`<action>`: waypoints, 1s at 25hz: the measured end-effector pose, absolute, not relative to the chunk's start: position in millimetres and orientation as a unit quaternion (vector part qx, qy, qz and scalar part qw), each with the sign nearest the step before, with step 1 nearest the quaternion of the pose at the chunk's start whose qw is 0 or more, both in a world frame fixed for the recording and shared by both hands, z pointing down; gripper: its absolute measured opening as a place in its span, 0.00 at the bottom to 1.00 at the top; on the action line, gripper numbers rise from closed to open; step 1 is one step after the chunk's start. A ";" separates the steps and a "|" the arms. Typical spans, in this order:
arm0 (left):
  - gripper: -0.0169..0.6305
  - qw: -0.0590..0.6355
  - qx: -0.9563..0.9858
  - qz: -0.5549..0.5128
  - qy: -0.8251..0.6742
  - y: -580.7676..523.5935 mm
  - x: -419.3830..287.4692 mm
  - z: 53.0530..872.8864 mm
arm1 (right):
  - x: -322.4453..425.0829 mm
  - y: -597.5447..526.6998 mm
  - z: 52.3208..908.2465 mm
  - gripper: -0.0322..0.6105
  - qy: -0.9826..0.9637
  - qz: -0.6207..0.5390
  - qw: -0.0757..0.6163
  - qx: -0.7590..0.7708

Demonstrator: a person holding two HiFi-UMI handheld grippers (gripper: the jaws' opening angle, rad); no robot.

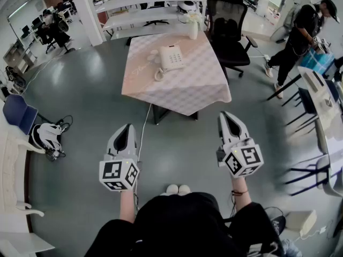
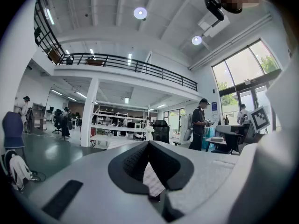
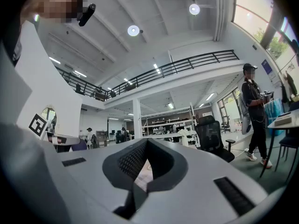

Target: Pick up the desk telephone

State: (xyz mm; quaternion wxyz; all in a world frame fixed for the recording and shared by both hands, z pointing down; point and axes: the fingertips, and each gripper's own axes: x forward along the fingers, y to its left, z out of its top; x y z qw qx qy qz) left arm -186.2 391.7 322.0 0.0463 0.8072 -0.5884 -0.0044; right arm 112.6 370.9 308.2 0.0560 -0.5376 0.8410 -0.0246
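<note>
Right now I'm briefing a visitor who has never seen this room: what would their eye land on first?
The table in a pink checked cloth stands mid-floor, bearing a white desk telephone and a white vase. In the foreground the left gripper and right gripper are both shut and empty, short of the table. A person in black stands at the right.

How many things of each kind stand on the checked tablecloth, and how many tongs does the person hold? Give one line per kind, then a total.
Desk telephone: 1
Vase: 1
Tongs: 2 (left tongs and right tongs, both shut and empty)
Total: 4
</note>
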 end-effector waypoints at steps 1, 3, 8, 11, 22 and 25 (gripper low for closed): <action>0.02 0.046 0.808 -0.005 -0.587 390.5 -183.7 321.8 | 114.0 369.9 308.3 0.04 0.841 -0.024 0.056 -0.537; 0.02 0.046 0.808 -0.005 -0.587 388.8 -179.6 322.1 | 117.0 368.1 309.1 0.04 0.841 -0.024 0.056 -0.537; 0.02 0.046 0.805 0.000 -0.592 388.1 -175.6 325.0 | 124.5 366.0 311.7 0.04 0.842 -0.025 0.055 -0.536; 0.02 0.046 0.801 0.001 -0.597 382.8 -172.6 324.7 | 129.5 359.7 312.6 0.04 0.845 -0.027 0.056 -0.531; 0.02 0.062 0.784 0.005 -0.617 369.3 -151.5 345.8 | 143.2 329.1 332.1 0.04 0.852 -0.041 0.059 -0.518; 0.02 0.064 0.784 0.006 -0.618 353.7 -149.8 348.9 | 143.2 312.5 336.8 0.04 0.853 -0.049 0.061 -0.516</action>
